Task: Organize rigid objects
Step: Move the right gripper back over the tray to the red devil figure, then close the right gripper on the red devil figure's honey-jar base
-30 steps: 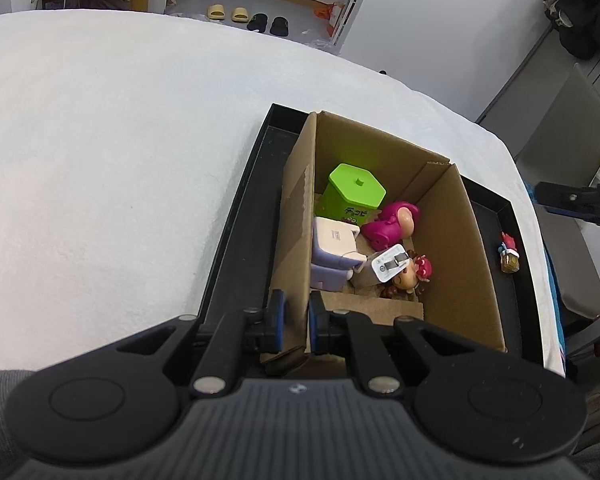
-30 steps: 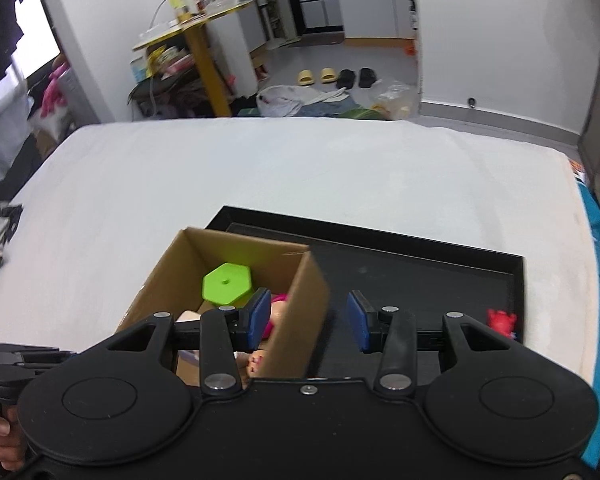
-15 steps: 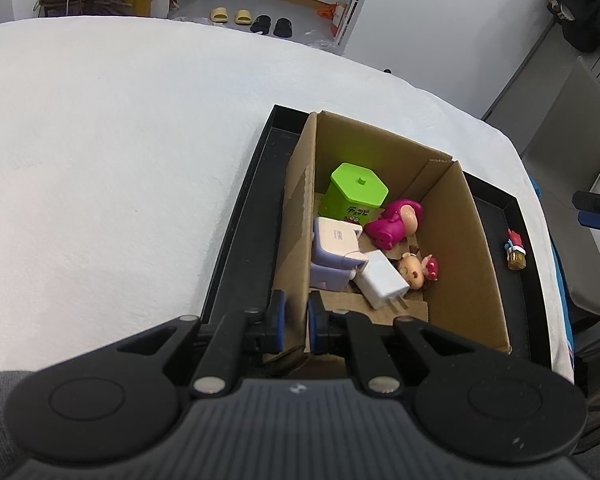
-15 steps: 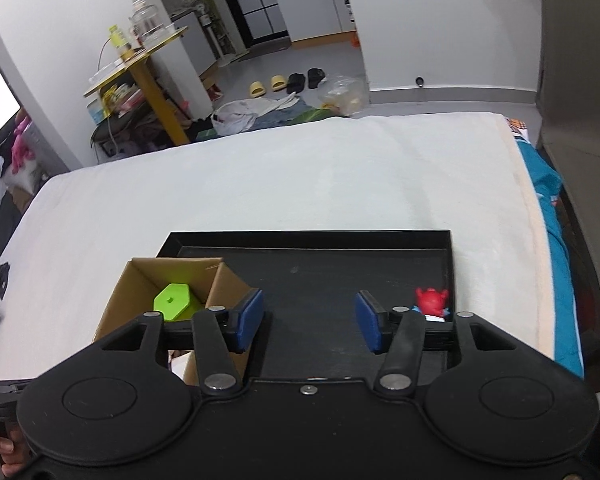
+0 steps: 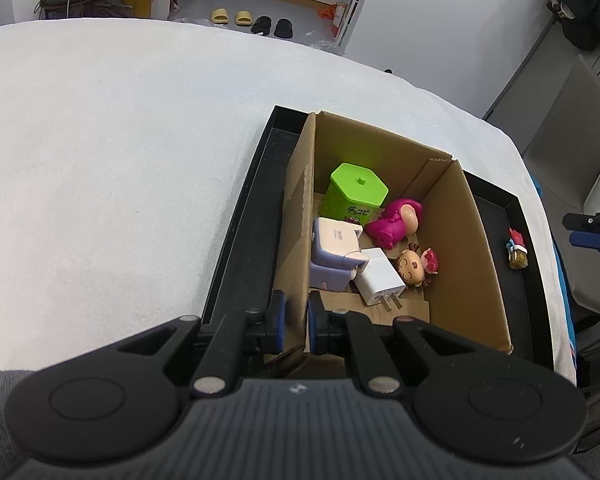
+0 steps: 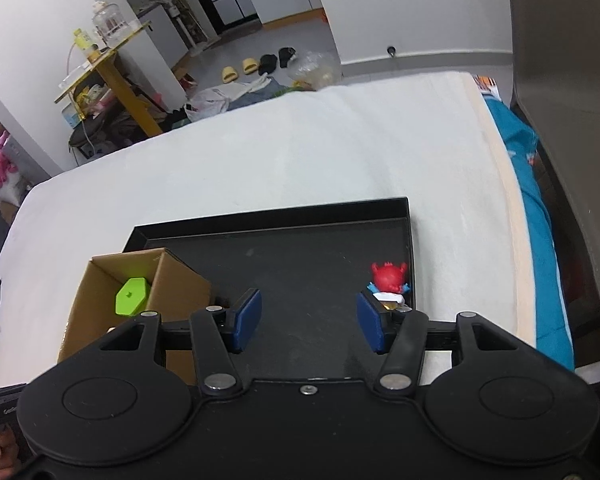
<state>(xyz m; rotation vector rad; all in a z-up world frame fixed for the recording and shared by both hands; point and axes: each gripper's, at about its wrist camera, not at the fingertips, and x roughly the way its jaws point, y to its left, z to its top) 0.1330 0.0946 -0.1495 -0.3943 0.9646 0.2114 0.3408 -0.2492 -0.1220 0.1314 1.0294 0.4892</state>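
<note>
White bedding [image 5: 120, 152] carries my black tray [image 6: 300, 248]; my left gripper [image 5: 296, 322] pinches the cardboard box [image 5: 452, 248] wall, my right gripper [image 6: 308, 322] gapes empty beside the red-haired figurine [image 6: 388, 282].

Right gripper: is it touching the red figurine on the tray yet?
Apart. In the right wrist view the right gripper stands open over bare black tray; the red figurine sits beyond its right-hand pad.

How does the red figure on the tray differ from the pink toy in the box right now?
The red figure stands upright on the bare black tray, alone near its edge; the pink toy lies on its side inside the cardboard box, crowded beside the green container. The red figure looks smaller. Both are small rigid toys, and neither is gripped.
</note>
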